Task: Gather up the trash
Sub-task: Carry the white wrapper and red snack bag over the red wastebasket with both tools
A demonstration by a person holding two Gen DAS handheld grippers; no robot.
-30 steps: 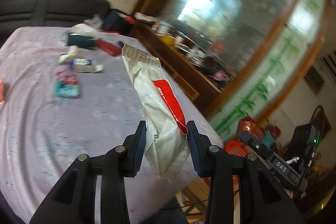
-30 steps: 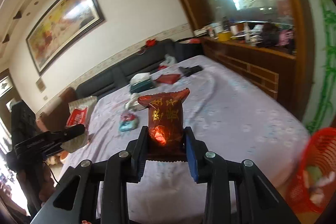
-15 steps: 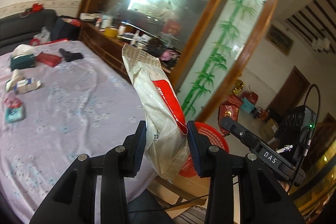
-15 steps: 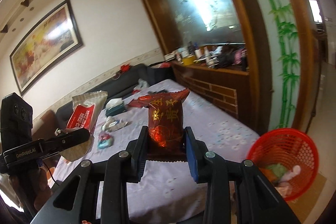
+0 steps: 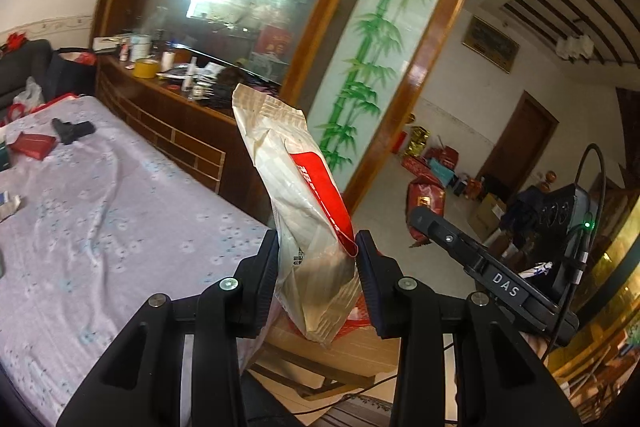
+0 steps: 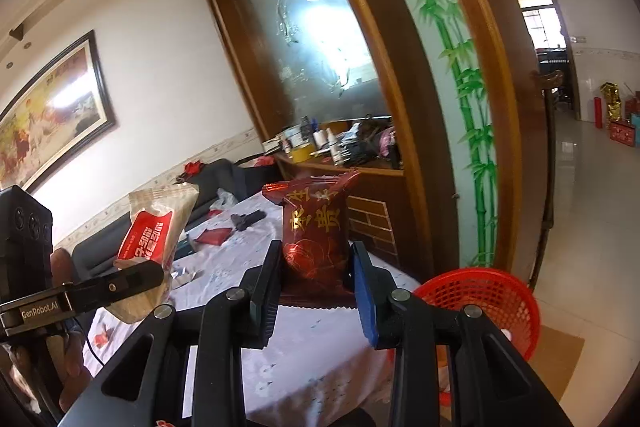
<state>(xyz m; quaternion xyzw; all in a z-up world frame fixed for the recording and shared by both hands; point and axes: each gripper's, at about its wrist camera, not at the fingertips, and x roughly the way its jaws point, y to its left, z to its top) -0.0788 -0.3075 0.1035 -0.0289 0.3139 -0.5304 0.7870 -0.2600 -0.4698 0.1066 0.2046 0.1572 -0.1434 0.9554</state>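
My left gripper [image 5: 317,255] is shut on a beige snack bag with a red stripe [image 5: 296,199], held upright past the table's right edge. The same beige bag [image 6: 154,239] shows at the left of the right wrist view, pinched by the other tool. My right gripper [image 6: 314,267] is shut on a dark red packet with gold characters [image 6: 314,231], upright over the table's near corner. A red mesh basket [image 6: 484,301] sits on the floor just right of and below the right gripper; in the left wrist view only a sliver of the basket [image 5: 352,323] shows behind the bag.
The table has a lilac flowered cloth [image 5: 100,219] with a red box [image 5: 32,145], a black object [image 5: 72,131] and other wrappers at its far end. A wooden cabinet [image 5: 176,131] and a bamboo glass screen [image 6: 452,87] stand beyond. Cardboard [image 6: 560,359] lies under the basket.
Both grippers swung right, away from the table's middle toward its corner, each keeping its packet. The red basket came closer in the right wrist view; the table slid left in the left view.
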